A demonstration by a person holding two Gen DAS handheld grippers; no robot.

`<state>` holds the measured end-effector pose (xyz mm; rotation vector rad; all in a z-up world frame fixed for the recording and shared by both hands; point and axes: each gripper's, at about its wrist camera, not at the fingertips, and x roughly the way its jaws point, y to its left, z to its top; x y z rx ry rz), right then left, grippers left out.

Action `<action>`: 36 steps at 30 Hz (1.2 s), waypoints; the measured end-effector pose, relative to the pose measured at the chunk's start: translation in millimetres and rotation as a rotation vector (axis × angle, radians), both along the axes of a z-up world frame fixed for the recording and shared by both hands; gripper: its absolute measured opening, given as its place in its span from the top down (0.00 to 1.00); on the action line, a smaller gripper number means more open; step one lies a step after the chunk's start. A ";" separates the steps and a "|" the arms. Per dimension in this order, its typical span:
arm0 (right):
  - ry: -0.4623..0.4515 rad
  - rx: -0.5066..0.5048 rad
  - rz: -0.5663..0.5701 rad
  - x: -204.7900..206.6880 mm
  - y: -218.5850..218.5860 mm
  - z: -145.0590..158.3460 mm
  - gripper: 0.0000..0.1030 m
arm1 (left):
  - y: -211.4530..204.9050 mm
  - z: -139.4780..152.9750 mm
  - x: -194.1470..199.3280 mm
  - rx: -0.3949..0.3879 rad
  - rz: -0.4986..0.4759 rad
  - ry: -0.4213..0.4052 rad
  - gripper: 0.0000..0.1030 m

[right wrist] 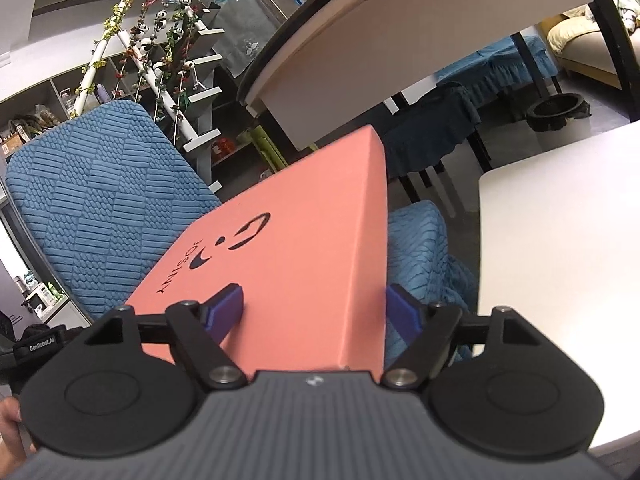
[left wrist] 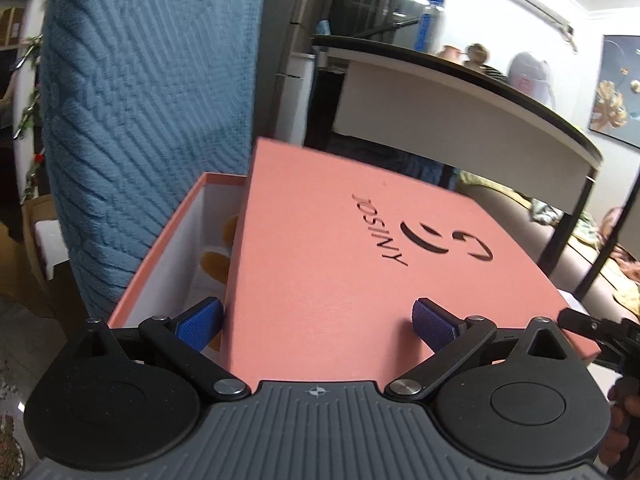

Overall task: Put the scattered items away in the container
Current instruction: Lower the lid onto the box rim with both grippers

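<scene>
A pink shoe box [left wrist: 160, 264] with a white inside stands on a blue-covered chair. Its pink lid [left wrist: 340, 264], printed JOSINY, lies askew and tilted over the box and leaves a gap on the left. Through that gap, orange-yellow items [left wrist: 214, 266] show inside. My left gripper [left wrist: 316, 322] is open at the lid's near edge, one pad in the gap beside the lid's left wall, the other over the lid's top. My right gripper [right wrist: 314, 310] is open at the lid [right wrist: 304, 240], one pad on top, the other just outside its right wall.
The blue chair back [left wrist: 148, 100] rises right behind the box. A white table [right wrist: 560, 260] stands close on the right and a round dark-rimmed table [left wrist: 460, 100] beyond. Shelves with a flower garland [right wrist: 160, 40] stand further back. The person's hand [right wrist: 12, 420] grips the right handle.
</scene>
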<state>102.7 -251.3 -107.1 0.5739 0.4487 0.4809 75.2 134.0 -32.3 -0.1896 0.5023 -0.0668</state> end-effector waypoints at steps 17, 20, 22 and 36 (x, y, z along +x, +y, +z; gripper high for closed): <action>-0.051 0.017 0.049 5.0 41.7 14.2 0.24 | 39.4 11.7 -8.1 -0.038 0.106 -0.080 0.02; -0.074 0.006 0.071 4.5 50.8 17.7 0.24 | 46.7 10.3 -9.8 -0.040 0.131 -0.075 0.02; -0.082 -0.009 0.075 4.0 56.8 18.0 0.24 | 50.1 8.5 -11.2 -0.043 0.135 -0.071 0.02; -0.091 -0.034 0.061 3.7 63.6 18.2 0.22 | 42.2 2.6 -8.4 0.026 0.130 -0.049 0.02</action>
